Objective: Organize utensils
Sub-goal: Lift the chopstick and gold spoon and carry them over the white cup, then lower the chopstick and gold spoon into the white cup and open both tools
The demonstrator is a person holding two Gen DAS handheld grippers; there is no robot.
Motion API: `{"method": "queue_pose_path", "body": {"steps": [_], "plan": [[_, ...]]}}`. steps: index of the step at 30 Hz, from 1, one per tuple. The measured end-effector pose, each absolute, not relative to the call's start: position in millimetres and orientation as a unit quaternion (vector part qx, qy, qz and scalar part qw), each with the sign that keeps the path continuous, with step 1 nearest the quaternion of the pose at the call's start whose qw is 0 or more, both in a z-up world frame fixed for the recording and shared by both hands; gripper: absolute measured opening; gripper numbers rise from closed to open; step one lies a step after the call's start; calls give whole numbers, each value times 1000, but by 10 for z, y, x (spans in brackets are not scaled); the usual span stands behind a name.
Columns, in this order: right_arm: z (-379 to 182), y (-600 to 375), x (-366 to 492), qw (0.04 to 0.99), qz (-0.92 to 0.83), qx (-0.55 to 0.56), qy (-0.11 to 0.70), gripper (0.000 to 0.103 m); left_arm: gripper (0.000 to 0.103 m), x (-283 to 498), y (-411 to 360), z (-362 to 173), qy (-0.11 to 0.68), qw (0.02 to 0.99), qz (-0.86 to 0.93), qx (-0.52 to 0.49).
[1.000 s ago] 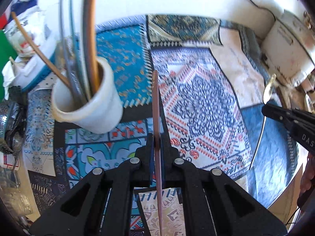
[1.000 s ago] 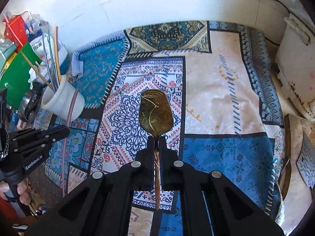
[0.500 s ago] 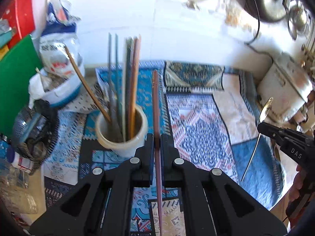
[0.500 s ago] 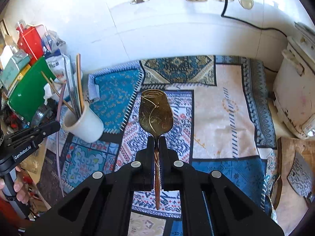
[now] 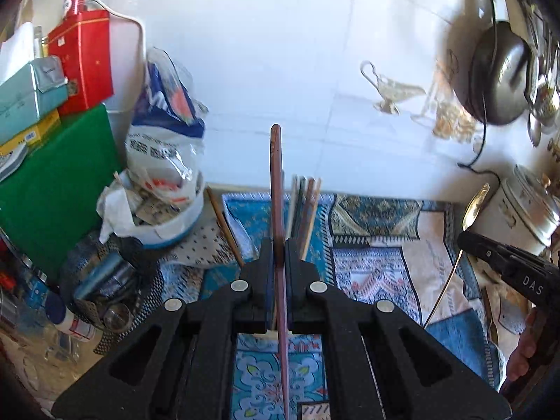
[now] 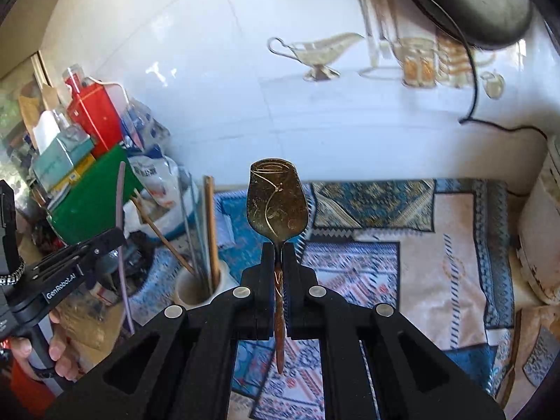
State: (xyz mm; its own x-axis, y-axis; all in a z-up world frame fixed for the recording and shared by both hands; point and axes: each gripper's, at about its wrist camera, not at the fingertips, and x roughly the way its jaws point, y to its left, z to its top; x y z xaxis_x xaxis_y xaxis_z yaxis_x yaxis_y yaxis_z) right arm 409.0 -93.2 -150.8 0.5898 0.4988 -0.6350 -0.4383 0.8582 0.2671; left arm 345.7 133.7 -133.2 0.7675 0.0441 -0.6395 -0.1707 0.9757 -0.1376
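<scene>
My left gripper (image 5: 278,248) is shut on a long reddish-brown chopstick (image 5: 275,182) that points up and away. The white utensil cup is mostly hidden behind the left jaws there; only the tops of its sticks (image 5: 304,206) show. My right gripper (image 6: 279,255) is shut on the handle of a gold engraved spoon (image 6: 276,203), bowl up. In the right wrist view the white cup (image 6: 196,288) with several chopsticks stands just left of my jaws, and the left gripper (image 6: 105,241) holds its chopstick (image 6: 120,210) upright further left. The right gripper (image 5: 469,241) with the spoon (image 5: 474,203) shows at right.
A patterned cloth (image 6: 402,245) covers the counter. Boxes, a green board (image 5: 52,182), a bag in a bowl (image 5: 164,175) and a mesh basket (image 5: 105,287) crowd the left. A white tiled wall (image 5: 280,52) stands behind. A white appliance (image 6: 539,238) sits at right.
Both grippers have tilted up and drawn back, so more wall shows. The cup has slid behind the left jaws and sits closer to the right jaws. Both grips are unchanged.
</scene>
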Motion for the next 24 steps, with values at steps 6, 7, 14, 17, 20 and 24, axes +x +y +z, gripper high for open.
{"method": "queue_pose_path", "body": {"steps": [6, 7, 14, 17, 20, 24], "plan": [[-1394, -544, 4150, 891, 285, 37, 351, 4, 4, 3576, 1587, -1165, 304, 944, 64, -111], [-1387, -496, 4159, 891, 288, 36, 350, 4, 4, 3609, 1625, -1141, 299, 945, 64, -112], [-1485, -187, 4269, 880, 300, 60, 363, 4, 4, 3820, 1811, -1110, 282, 949, 65, -123], [-1546, -74, 4317, 877, 300, 66, 370, 4, 4, 3926, 1867, -1161, 281, 948, 63, -133], [-1597, 20, 4356, 879, 295, 62, 370, 4, 4, 4016, 1890, -1242, 280, 947, 65, -141], [-1679, 121, 4391, 887, 285, 51, 361, 4, 4, 4087, 1884, -1371, 272, 949, 74, -144]]}}
